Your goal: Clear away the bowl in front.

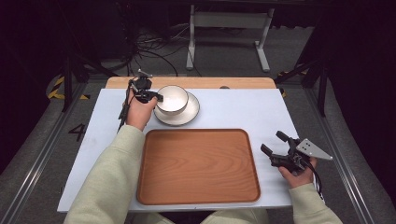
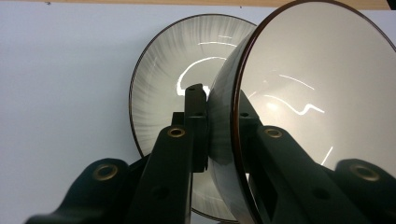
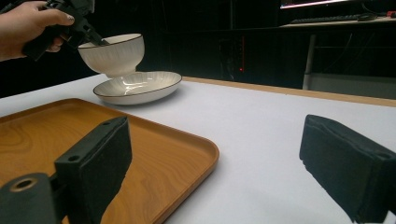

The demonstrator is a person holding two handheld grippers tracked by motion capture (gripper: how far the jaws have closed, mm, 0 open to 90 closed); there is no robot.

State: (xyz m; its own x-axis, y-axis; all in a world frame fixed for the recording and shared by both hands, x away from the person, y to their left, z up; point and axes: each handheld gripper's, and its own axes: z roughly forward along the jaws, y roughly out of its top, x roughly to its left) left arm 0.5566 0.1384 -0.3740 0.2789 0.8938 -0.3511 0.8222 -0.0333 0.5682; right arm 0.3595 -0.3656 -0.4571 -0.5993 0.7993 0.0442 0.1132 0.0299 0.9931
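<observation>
left gripper (image 1: 159,97): clamped on bowl (image 1: 173,98) rim, bowl lifted just above plate (image 1: 180,115), far left
right gripper (image 1: 274,145): jaws wide, holding nothing, near right of tray (image 1: 198,165)

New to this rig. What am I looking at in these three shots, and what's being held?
No robot here: a person at a table holds a hand-operated pair of tongs in each hand. The high view looks down from above the person; the other two pictures come from small cameras riding on each pair of tongs, looking along their black jaws.

On the white table lie a wooden tray and a shallow white plate. The left tongs are shut on the rim of a white bowl, one jaw inside and one outside, holding it lifted just above the plate. The right tongs rest beside the tray, jaws open, holding nothing.
</observation>
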